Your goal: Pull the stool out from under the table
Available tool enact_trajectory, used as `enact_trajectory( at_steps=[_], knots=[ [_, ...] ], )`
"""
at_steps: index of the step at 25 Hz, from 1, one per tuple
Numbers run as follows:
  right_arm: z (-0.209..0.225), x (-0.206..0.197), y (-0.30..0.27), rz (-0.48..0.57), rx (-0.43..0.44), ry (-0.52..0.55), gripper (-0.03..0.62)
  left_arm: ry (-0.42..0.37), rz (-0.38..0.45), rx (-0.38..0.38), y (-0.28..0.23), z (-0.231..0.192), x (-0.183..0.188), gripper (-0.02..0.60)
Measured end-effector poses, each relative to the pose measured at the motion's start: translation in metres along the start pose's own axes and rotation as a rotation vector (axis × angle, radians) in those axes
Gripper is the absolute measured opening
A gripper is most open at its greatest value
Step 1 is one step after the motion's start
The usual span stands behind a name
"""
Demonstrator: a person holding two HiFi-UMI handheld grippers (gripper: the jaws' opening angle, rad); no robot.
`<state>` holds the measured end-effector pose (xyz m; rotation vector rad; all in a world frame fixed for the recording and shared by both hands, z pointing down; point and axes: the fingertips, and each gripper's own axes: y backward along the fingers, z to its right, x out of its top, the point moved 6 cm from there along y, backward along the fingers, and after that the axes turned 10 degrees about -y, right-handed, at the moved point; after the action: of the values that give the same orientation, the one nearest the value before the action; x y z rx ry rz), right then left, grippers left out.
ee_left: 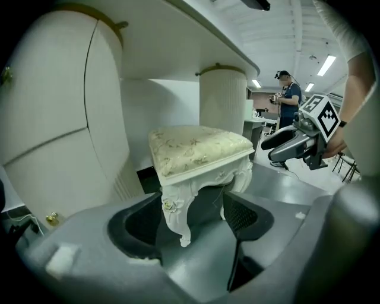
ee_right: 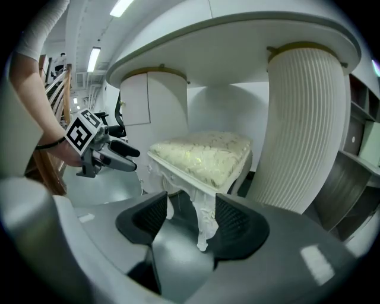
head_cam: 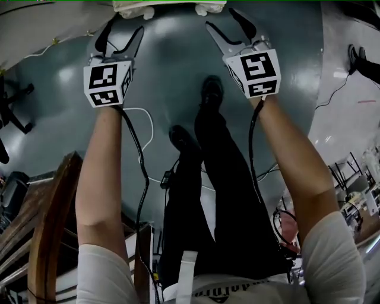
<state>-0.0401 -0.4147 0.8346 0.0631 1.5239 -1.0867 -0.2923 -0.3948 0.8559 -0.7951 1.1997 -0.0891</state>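
Observation:
The stool (ee_left: 199, 148) has a cream floral cushion and white carved legs, and stands under the white table (ee_left: 178, 35) between its ribbed columns (ee_right: 303, 119). My left gripper (ee_left: 193, 222) is open, with the stool's near leg (ee_left: 175, 211) showing in the gap and no pad touching it. My right gripper (ee_right: 190, 219) is open too, lined up on another leg (ee_right: 205, 217) of the stool (ee_right: 205, 154). In the head view both grippers, left (head_cam: 122, 35) and right (head_cam: 228, 27), are held side by side just short of the cushion edge (head_cam: 169, 6).
A person (ee_left: 289, 95) stands far off across the room. Dark wooden furniture (head_cam: 47, 225) is at my left side. White and black cables (head_cam: 142, 119) trail over the grey floor by my feet. Shelving (ee_right: 362, 136) stands right of the table column.

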Motion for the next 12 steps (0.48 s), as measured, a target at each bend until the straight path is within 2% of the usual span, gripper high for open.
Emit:
enact_trajectory(
  at_steps=[5, 12],
  knots=[
    [0.019, -0.033, -0.036, -0.030, -0.038, -0.024, 0.253, 0.022, -0.048, 0.029, -0.041, -0.010, -0.030, 0.354],
    [0.036, -0.046, -0.058, -0.025, -0.109, -0.103, 0.254, 0.055, -0.080, 0.050, -0.077, -0.013, -0.046, 0.368]
  ],
)
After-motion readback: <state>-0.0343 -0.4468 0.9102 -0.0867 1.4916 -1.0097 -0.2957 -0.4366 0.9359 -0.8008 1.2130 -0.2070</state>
